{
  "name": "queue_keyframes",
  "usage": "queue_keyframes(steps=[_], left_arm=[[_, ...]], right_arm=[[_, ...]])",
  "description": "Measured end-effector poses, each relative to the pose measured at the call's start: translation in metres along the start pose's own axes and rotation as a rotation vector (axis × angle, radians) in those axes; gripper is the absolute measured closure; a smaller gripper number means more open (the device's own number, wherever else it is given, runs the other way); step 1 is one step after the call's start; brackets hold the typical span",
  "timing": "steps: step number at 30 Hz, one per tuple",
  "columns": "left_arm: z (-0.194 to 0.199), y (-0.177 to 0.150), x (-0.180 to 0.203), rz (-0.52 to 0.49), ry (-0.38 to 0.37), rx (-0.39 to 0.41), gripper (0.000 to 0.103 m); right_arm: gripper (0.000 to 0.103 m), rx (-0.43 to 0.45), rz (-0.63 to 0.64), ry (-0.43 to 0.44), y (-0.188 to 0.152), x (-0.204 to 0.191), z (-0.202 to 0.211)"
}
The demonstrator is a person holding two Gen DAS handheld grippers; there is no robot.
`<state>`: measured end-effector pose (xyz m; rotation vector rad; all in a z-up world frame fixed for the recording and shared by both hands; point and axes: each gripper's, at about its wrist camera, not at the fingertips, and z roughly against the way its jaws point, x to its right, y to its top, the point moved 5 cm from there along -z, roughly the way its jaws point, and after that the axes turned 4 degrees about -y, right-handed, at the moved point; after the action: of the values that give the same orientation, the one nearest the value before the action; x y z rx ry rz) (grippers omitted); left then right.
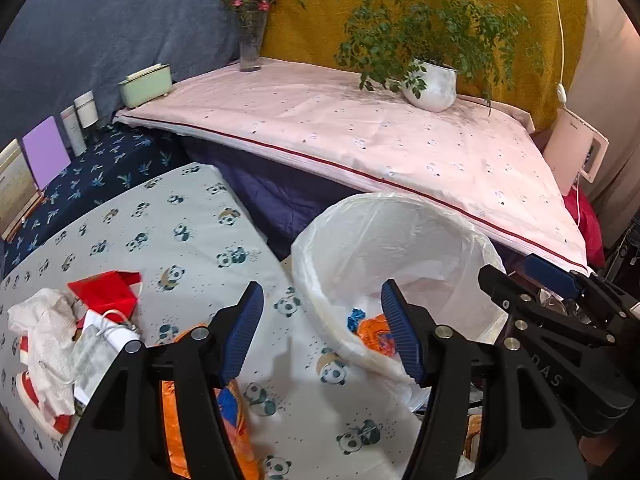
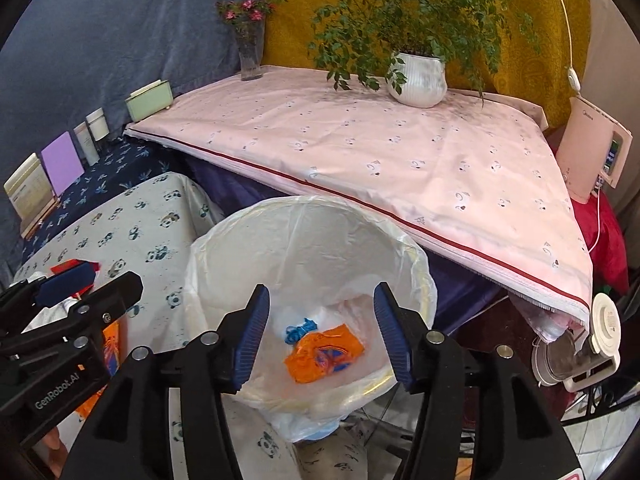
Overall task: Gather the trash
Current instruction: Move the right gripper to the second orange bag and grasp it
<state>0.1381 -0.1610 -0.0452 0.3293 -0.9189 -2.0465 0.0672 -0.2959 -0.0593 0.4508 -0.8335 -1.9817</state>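
Orange crumpled wrapper lies at the bottom of the white plastic-lined bin, centre of your right view. Your right gripper and left gripper both hang spread and empty. Crumpled white tissue waits lower left.

Back wall draped: blue cloth left, mustard cloth right. Pink sheet over a raised surface; on it a vase of pink flowers, a potted fern, a green box. Lower table under panda cloth. White cord hangs at right. Tiled floor lower right.
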Motion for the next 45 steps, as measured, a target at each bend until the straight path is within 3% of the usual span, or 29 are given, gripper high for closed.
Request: queue_keyframes(steps=[13, 25, 45], left_arm=[[0.054, -0.023, -0.056, 0.099, 0.093, 0.043, 0.032], [0.101, -0.057, -0.12, 0.219, 0.189, 0.062, 0.014], [0.131, -0.121, -0.213, 0.358, 0.323, 0.023, 0.012]], right_arm=[[0.042, 0.033, 0.084, 0.093, -0.008, -0.059, 0.039], [0.036, 0.035, 0.162, 0.167, -0.027, -0.117, 0.066], [0.033, -0.086, 0.273, 0.211, -0.085, -0.184, 0.049]])
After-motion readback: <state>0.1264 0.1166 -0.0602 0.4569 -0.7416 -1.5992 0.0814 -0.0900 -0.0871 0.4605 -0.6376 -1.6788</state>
